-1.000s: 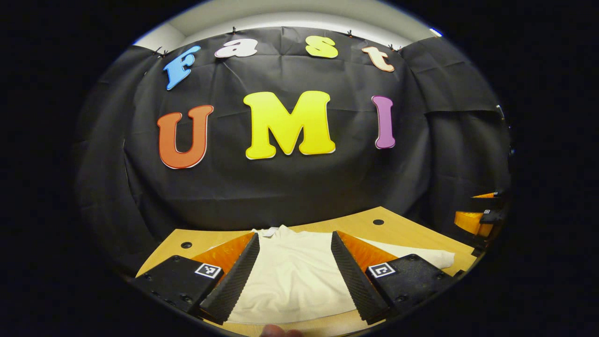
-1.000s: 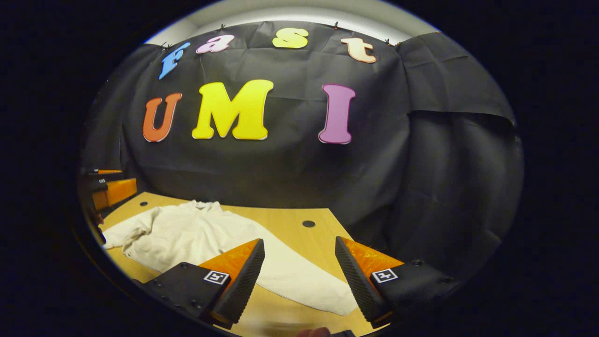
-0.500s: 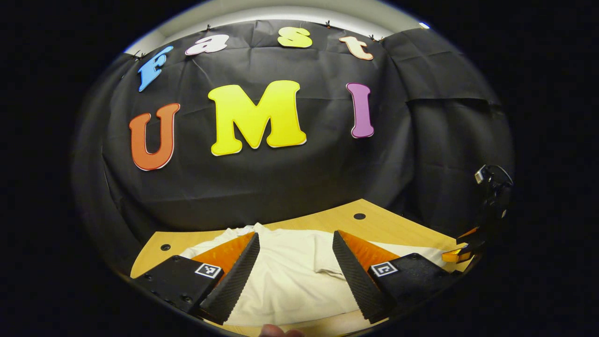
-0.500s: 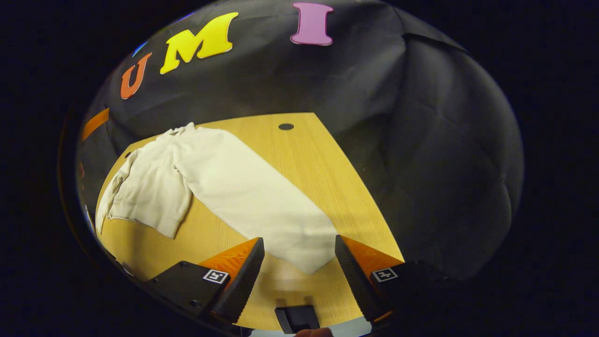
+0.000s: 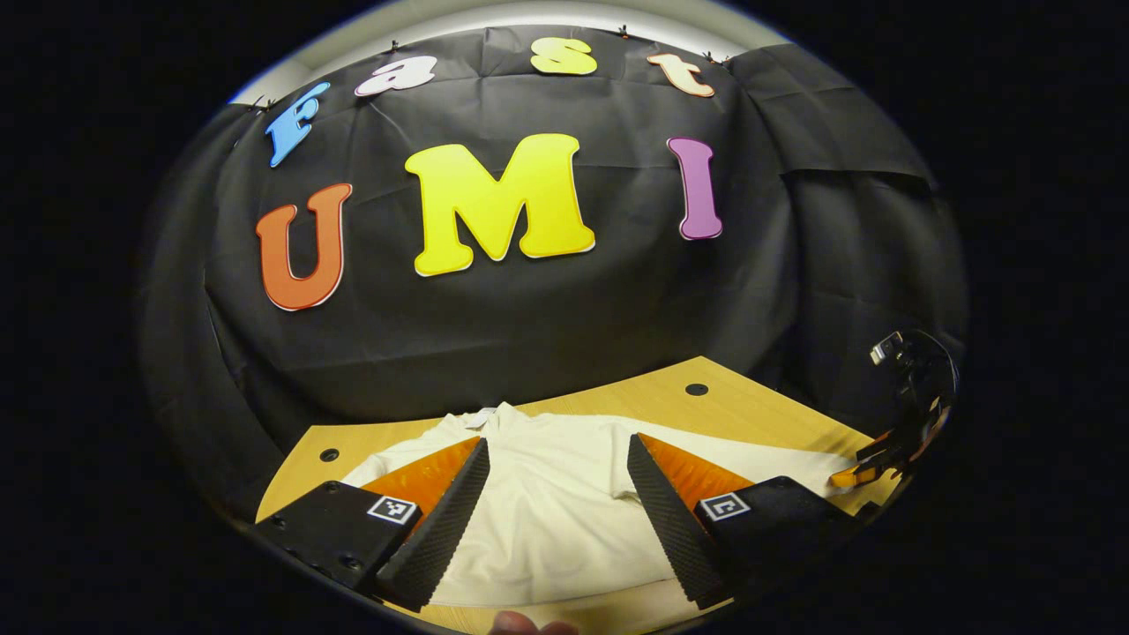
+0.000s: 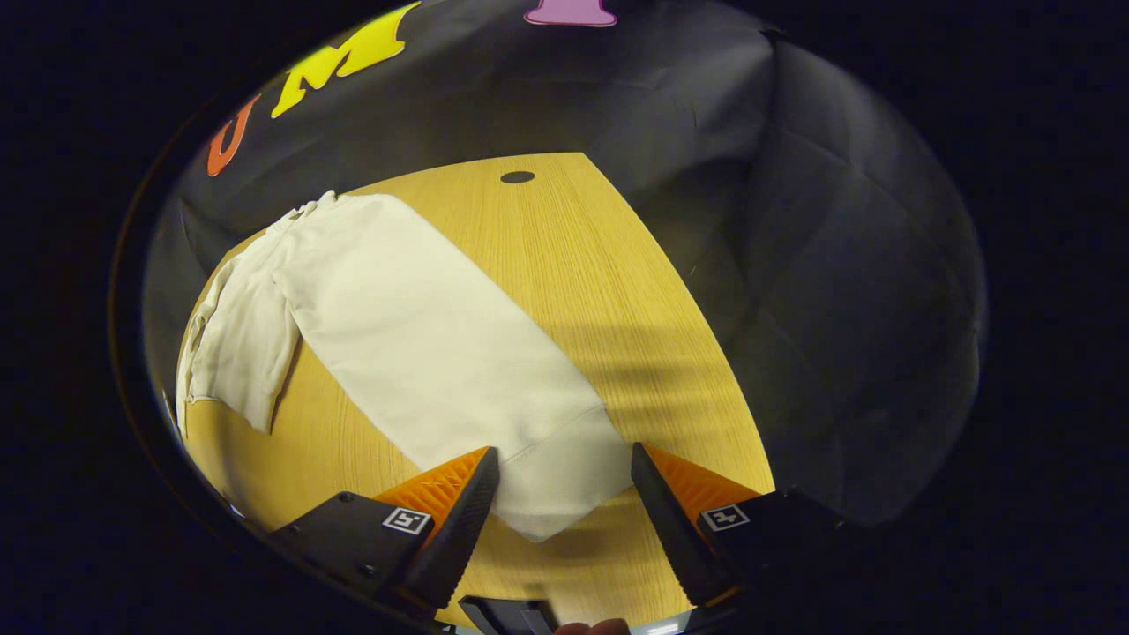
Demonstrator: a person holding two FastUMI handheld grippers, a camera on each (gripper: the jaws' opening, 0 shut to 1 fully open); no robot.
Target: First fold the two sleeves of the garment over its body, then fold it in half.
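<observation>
The cream garment (image 5: 564, 520) lies spread on the worktop (image 5: 758, 410); left tongs (image 5: 554, 520) hover wide open above its body, holding nothing; right tongs (image 6: 564, 511), also wide open, straddle the unfolded sleeve (image 6: 441, 353) cuff; every fold apparently remains.

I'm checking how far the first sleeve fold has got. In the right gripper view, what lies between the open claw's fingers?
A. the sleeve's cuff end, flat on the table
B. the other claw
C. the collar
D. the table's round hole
A: the sleeve ends in its cuff between the right claw fingers, flat on the table, ungripped.
</observation>
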